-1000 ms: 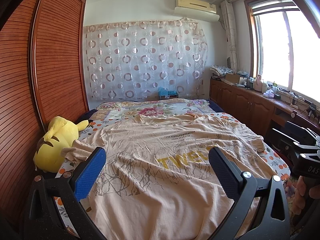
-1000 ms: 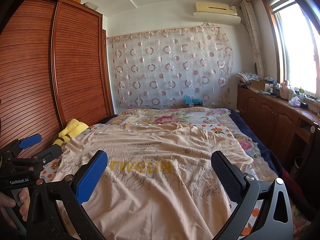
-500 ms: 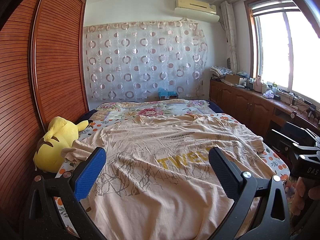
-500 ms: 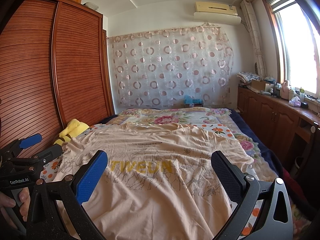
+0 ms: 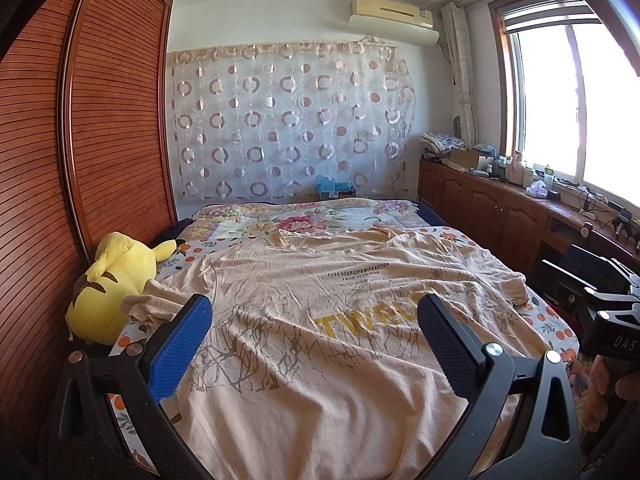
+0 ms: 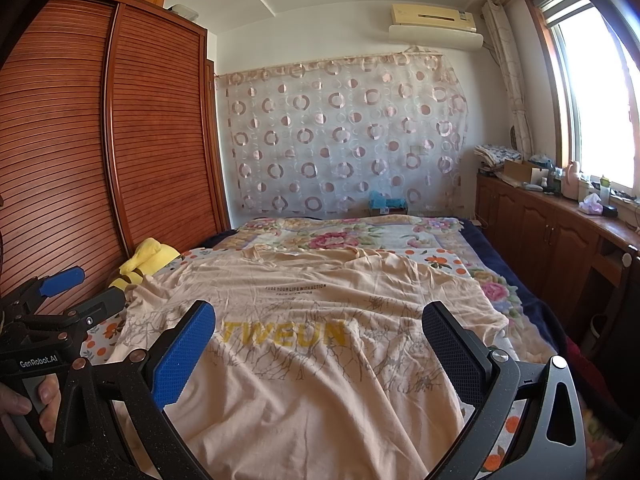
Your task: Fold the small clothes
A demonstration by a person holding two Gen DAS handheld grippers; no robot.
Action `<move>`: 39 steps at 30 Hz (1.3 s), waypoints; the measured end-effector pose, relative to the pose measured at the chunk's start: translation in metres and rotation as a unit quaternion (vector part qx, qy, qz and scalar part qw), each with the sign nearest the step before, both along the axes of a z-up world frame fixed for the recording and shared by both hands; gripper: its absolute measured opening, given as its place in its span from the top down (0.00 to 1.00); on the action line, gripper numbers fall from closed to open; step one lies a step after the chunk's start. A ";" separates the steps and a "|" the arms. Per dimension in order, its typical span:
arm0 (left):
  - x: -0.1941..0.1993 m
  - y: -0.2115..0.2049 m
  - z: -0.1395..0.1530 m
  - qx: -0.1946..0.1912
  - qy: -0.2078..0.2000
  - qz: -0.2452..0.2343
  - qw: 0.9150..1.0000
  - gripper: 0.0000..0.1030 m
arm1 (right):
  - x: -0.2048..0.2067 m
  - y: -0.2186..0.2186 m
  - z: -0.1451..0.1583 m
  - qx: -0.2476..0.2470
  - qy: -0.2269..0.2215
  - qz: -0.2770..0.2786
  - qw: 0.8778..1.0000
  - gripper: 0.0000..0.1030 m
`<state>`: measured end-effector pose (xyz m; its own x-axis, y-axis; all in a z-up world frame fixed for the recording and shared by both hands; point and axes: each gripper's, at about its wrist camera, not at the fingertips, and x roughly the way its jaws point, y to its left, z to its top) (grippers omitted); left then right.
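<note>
A peach T-shirt (image 5: pixel 320 312) (image 6: pixel 320 320) with yellow "TWEUN" lettering lies spread face up on the bed, its hem nearest me and its collar at the far end. My left gripper (image 5: pixel 312 320) hovers open above the hem's left part, nothing between its fingers. My right gripper (image 6: pixel 318 324) hovers open over the hem's right part, also holding nothing. In the right wrist view the left gripper (image 6: pixel 72 292) shows at the left edge, held by a hand. The left wrist view catches the right gripper's body (image 5: pixel 600 300) at the right edge.
A yellow plush toy (image 5: pixel 112 284) lies at the bed's left side against the wooden wardrobe (image 5: pixel 80 160). A floral bedspread (image 5: pixel 304 220) covers the bed beyond the shirt. Low wooden cabinets (image 6: pixel 552 232) with clutter run under the window on the right.
</note>
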<state>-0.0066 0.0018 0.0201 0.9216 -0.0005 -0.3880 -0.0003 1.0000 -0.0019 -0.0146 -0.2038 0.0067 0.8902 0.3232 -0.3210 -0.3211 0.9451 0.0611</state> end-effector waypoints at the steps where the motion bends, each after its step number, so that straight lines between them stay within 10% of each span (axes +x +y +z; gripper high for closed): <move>1: 0.000 0.001 0.004 -0.003 0.006 0.000 1.000 0.00 | 0.000 0.001 0.000 0.000 0.002 0.001 1.000 0.00; 39: 0.059 0.182 -0.076 -0.004 0.143 0.102 0.985 0.02 | 0.105 0.079 -0.041 -0.050 0.109 0.177 0.977 0.03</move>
<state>0.0525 0.1835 -0.0556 0.7566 0.1687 -0.6317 -0.2023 0.9791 0.0191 0.0900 -0.1245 -0.0343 0.6353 0.5556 -0.5364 -0.6179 0.7823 0.0785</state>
